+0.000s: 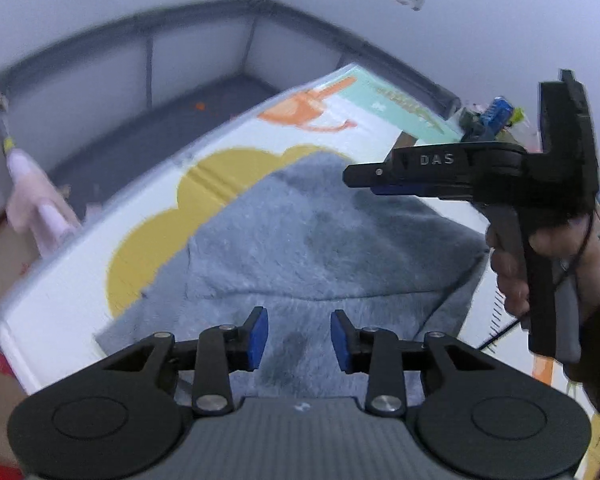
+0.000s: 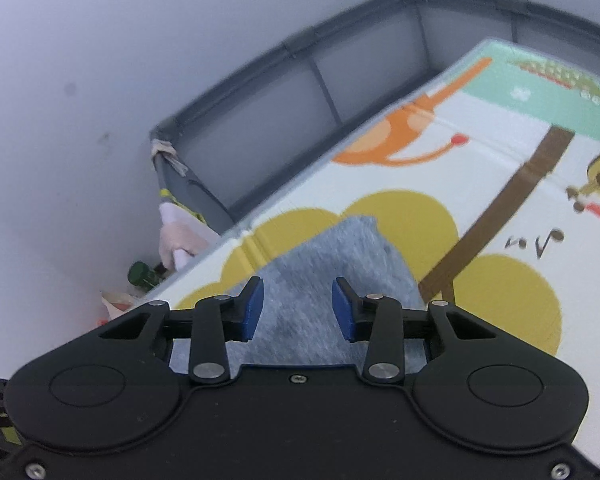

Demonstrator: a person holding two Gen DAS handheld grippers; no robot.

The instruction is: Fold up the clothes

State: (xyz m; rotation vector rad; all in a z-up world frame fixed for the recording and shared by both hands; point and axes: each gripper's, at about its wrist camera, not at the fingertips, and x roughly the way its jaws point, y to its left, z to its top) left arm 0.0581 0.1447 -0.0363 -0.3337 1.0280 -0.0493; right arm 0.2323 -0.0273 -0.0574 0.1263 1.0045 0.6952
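Observation:
A grey fleecy garment (image 1: 320, 232) lies spread on a cartoon-printed play mat (image 1: 148, 240). In the left wrist view my left gripper (image 1: 299, 338) hovers over the garment's near part, its blue pads apart with only the cloth lying below them. My right gripper (image 1: 364, 178) comes in from the right, held by a hand (image 1: 548, 248), above the garment's far right side. In the right wrist view the right gripper (image 2: 298, 308) is open over a pointed end of the garment (image 2: 332, 252) on the mat (image 2: 500, 160), nothing pinched.
A grey mesh playpen fence (image 1: 200, 52) runs behind the mat along the white wall, also seen as the fence (image 2: 300, 92). A pink cloth (image 1: 32, 196) hangs at its corner. Small clutter (image 1: 496, 114) sits at the mat's far right; a green object (image 2: 140, 274) lies beside the mat's edge.

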